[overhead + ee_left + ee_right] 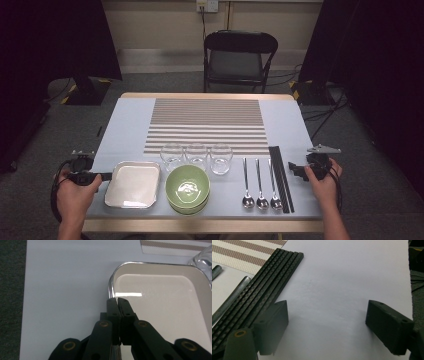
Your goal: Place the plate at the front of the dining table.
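Plate [160,305] rim is pinched between the closed jaws of the left gripper [117,300] at the near-left edge of the table [130,120]. Level lifting is advised, lest the thin rim slip. Beside the chopsticks [262,290], the right gripper [327,322] is held wide open.

Two bare forearms, no sleeves. Each hand carries a black gripper: left gripper [106,176], right gripper [292,167]. A grey three-cornered plate tops each; a black cable loops from each. Matte black blocky fingers [273,323] with small screw holes; brass-coloured pivot bushings on the linkage arms.
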Available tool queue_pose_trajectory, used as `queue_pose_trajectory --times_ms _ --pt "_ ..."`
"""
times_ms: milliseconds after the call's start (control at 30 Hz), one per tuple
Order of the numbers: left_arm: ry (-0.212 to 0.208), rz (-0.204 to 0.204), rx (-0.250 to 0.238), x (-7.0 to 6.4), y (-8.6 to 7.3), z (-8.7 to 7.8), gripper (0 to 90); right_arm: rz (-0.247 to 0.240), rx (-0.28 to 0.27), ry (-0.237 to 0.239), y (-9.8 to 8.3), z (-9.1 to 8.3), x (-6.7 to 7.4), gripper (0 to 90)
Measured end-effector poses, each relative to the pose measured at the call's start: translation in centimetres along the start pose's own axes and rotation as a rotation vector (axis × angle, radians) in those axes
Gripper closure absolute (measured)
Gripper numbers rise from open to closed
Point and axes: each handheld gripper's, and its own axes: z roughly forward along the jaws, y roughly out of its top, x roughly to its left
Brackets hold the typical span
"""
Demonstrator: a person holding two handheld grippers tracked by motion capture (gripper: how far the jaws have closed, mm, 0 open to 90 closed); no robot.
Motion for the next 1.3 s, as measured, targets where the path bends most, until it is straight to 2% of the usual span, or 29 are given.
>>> queue_pose_trajectory --times_ms 133,167,267,400,500,567,767,900,1000,1100,1233,1300 --pt "-0.004 0.0 0.009 0.03 0.0 0.13 90.0 0.0 0.0 0.0 0.0 0.0 0.0 17.4" --pt "-0.01 -0.008 0.004 0.06 -0.02 0.16 90.0 0.0 0.0 0.0 0.0 0.0 0.0 17.4" --pt "-0.007 0.001 -0.01 0.17 -0.06 0.01 90.0 0.001 -0.001 -0.001 0.0 0.0 0.0 17.4" --pt "-0.035 -0.008 -0.02 0.41 -0.1 -0.18 84.6 0.0 0.0 0.0 0.0 0.0 0.0 17.4" --pt "-0.03 -0.009 -0.012 0.38 -0.12 -0.01 82.2 0.0 0.0 0.0 0.0 0.0 0.0 17.4" --pt "-0.038 -0.009 -0.006 0.39 -0.13 0.22 82.5 0.0 0.0 0.0 0.0 0.0 0.0 17.4" --pt "-0.025 -0.001 0.02 0.29 -0.11 0.67 86.8 0.0 0.0 0.0 0.0 0.0 0.0 17.4" --pt "-0.026 -0.011 0.026 0.33 0.0 0.67 87.8 0.002 0.0 0.0 0.0 0.0 0.0 17.4" --pt "-0.023 -0.034 0.026 0.25 0.06 0.66 88.2 0.002 0.0 0.0 0.0 0.0 -0.01 17.4" --pt "-0.016 -0.039 0.012 0.15 0.15 0.54 88.9 0.002 0.0 0.0 0.0 0.0 0.0 17.4" --pt "-0.01 -0.047 -0.03 0.16 0.25 -0.16 90.0 0.002 0.0 0.0 0.0 0.01 0.0 17.4" --pt "-0.011 -0.054 -0.026 0.25 0.22 -0.21 90.0 0.002 0.0 0.0 0.0 0.0 0.0 17.4"
